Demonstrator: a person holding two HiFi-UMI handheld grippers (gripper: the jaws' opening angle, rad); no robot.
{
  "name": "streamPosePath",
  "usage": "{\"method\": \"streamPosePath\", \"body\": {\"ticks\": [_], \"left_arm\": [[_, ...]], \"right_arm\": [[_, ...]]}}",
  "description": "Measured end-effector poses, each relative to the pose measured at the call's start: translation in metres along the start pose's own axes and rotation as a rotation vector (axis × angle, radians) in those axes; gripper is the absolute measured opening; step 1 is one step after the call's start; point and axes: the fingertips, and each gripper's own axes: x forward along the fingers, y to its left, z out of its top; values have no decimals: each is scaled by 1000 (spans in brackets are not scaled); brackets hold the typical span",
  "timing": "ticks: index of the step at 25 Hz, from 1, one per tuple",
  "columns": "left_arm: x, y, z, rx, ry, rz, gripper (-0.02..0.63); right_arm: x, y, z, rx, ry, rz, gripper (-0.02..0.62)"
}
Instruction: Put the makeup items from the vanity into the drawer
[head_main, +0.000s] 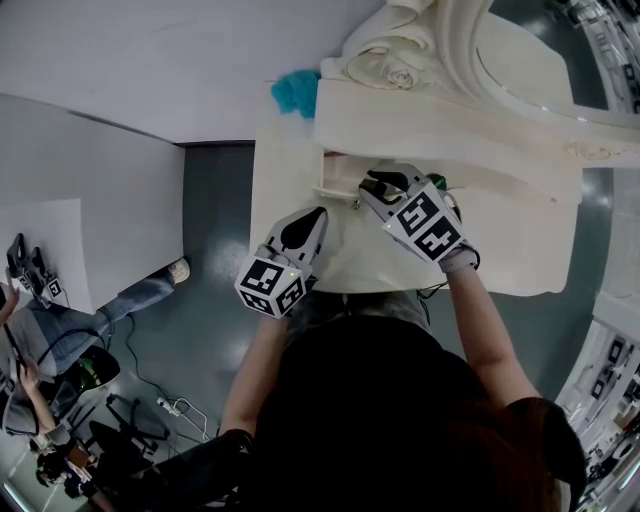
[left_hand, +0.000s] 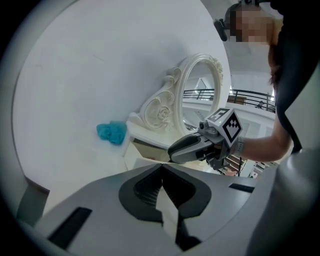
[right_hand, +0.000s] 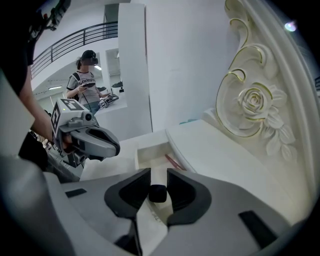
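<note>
My right gripper (right_hand: 158, 181) is shut on a small black makeup item (right_hand: 158, 194), held just above the open drawer (right_hand: 150, 152) of the white vanity (right_hand: 215, 150). A thin red pencil (right_hand: 173, 161) lies inside the drawer. In the head view the right gripper (head_main: 372, 186) hangs over the drawer (head_main: 335, 178). My left gripper (head_main: 316, 218) hovers over the vanity's front left, its jaws closed with nothing between them. In the left gripper view the left gripper (left_hand: 161, 167) points at the right gripper (left_hand: 173, 151).
A teal fluffy thing (head_main: 295, 92) lies at the vanity's back left corner. The ornate oval mirror (head_main: 520, 60) with a carved rose (right_hand: 255, 105) rises behind the raised shelf (head_main: 440, 135). A person (right_hand: 86, 82) stands far off.
</note>
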Motion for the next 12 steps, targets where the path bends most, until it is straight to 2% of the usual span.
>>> {"method": "streamPosePath", "body": {"ticks": [12], "left_arm": [[2, -3, -2, -4, 3, -8, 14]], "right_arm": [[-19, -11, -12, 37, -6, -45, 110]]}}
